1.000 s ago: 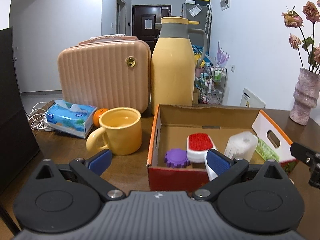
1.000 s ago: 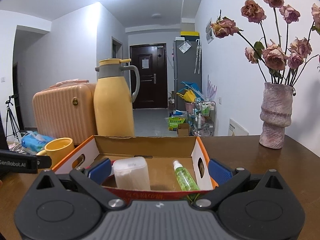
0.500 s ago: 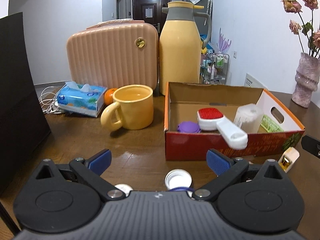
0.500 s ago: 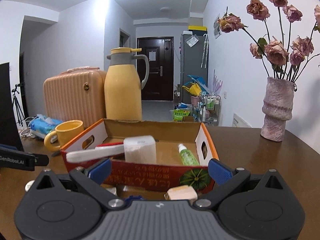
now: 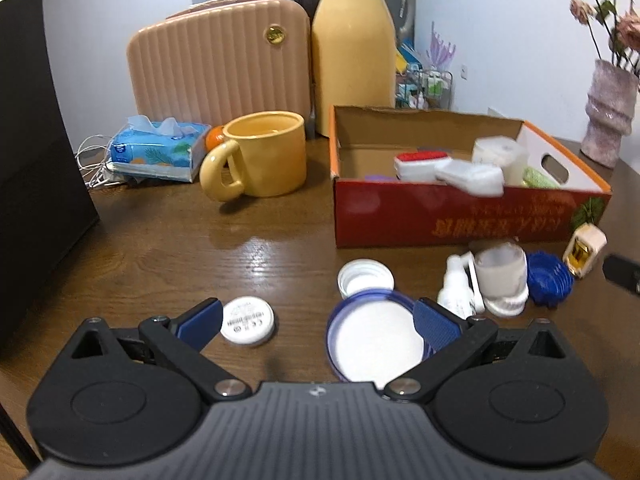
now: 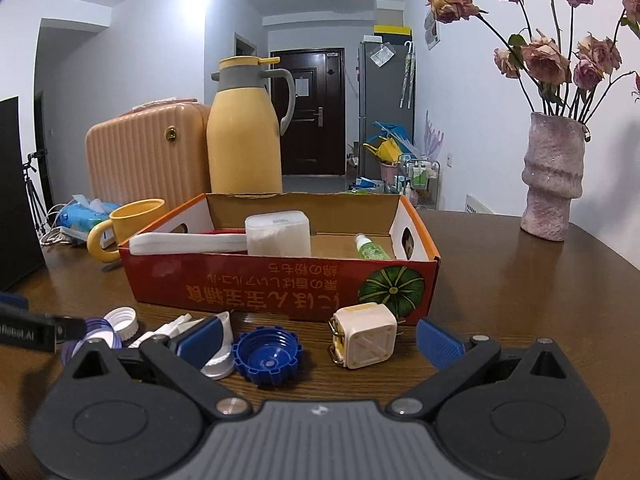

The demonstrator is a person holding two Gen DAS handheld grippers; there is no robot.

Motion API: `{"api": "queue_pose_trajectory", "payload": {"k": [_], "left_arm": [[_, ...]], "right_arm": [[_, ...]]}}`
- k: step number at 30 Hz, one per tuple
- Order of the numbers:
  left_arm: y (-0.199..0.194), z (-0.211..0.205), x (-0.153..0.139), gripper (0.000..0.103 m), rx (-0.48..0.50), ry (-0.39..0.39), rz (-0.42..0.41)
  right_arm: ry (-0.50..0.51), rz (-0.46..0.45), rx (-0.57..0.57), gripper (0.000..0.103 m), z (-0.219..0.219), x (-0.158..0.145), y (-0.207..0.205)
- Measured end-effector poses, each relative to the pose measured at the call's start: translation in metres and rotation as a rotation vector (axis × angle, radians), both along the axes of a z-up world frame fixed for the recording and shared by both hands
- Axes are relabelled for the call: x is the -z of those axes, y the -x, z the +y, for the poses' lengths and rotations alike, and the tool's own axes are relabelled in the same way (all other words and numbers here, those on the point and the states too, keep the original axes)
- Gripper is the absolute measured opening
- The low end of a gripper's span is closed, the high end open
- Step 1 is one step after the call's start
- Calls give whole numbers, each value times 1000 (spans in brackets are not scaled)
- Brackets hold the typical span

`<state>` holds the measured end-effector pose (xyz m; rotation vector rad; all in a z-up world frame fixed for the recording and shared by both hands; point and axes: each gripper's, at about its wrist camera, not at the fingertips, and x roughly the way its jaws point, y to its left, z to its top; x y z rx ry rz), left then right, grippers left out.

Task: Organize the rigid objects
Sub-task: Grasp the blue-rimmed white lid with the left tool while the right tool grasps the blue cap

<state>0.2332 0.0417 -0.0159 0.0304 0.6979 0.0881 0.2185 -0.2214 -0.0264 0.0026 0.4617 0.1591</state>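
**Cardboard box and loose parts on worktop**

The red cardboard box point(image 6: 280, 292) sits on the wooden worktop point(image 6: 500, 280). It holds a white brush with red bristles point(image 5: 424, 162), a translucent lidded tub point(image 6: 278, 234) and a green bottle point(image 6: 370, 250). In front of the box lie a ribbed blue cap point(image 6: 267, 355), a cream cube point(image 6: 365, 336) and white caps point(image 5: 365, 277). Left gripper point(image 5: 316, 322) and right gripper point(image 6: 320, 340): jaws apart, empty.

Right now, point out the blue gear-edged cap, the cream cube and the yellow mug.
blue gear-edged cap point(image 6: 267, 356), right wrist view, inner recess.
cream cube point(image 6: 366, 336), right wrist view, front face.
yellow mug point(image 5: 266, 152), left wrist view, outer wall.
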Motion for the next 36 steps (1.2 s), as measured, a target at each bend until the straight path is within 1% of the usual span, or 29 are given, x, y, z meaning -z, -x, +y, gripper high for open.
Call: {"api": "queue_pose_trajectory", "payload": {"k": [9,14,20,25,26,27,28,29,31,36], "left_arm": [[6,-14,18,103,63,-68,43],[6,-17,22,103,86,-68,58],[0,-17,27,103,81,-73,70],[-2,-22,31,103,97,-91,44],[-3,-23,31,99,101,-93,40],[-3,-23,32,86,107,-94,37],[-4,-23,32,78,114,-91,37],[-5,-24,33,67,124,-81,43],[-4,-22,33,67,147,-55,43],[1,-22,27,67,139,-60,0]], "right_arm": [[-10,13,5,103,-3,4,-2],[-18,16,9,103,-5,5,-3],[-22,18,8,103,-5,6,-3],[-25,22,5,103,-5,7,-4],[-25,22,4,103,-5,7,-4],[-25,22,3,103,-4,7,-4],[-25,22,3,103,-4,7,-4],[-26,22,3,103,-4,7,-4],[-24,23,0,103,-4,8,-4],[-19,24,-16,103,-2,10,-5]]}}
